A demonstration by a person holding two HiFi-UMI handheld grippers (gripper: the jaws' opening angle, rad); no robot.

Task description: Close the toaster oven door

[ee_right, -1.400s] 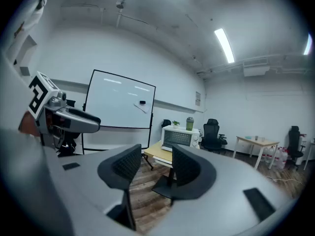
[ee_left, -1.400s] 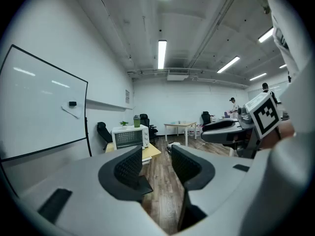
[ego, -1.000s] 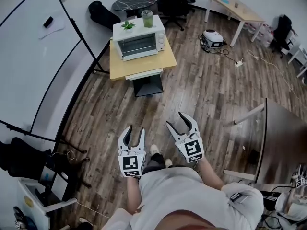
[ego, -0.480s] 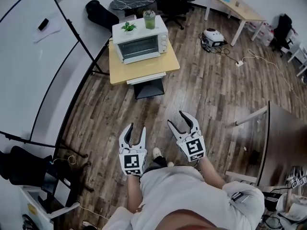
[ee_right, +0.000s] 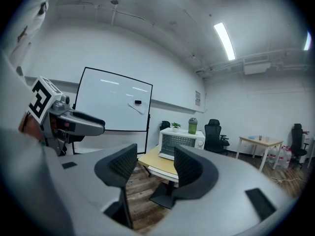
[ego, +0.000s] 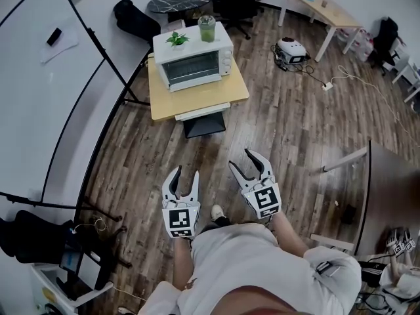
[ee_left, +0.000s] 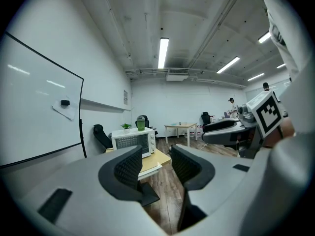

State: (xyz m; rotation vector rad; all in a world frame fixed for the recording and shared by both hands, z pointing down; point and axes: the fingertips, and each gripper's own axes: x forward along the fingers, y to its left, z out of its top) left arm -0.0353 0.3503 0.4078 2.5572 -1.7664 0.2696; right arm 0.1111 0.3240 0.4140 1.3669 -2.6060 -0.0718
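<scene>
Facing: the toaster oven [ego: 194, 64], which sits well ahead of both grippers on a small wooden table [ego: 197, 104], near the whiteboard [ego: 39, 110].
Oven door: the glass front looks upright against the oven body. At this range I cannot tell whether a crack remains.
On the oven: a small potted plant [ego: 176, 38] and a green cup [ego: 207, 27] stand side by side on its top.
Left gripper [ego: 185, 174]: it is held low in front of the person and points toward the table. The jaws are drawn near each other with a narrow gap between the pads, and nothing is in it.
Right gripper [ego: 241, 161]: it is just beside the left one and aims the same way. Its jaws have just been closing, the gap is a little wider, and they hold nothing.
Floor [ego: 289, 130]: bare wood planks lie between the grippers and the table.
</scene>
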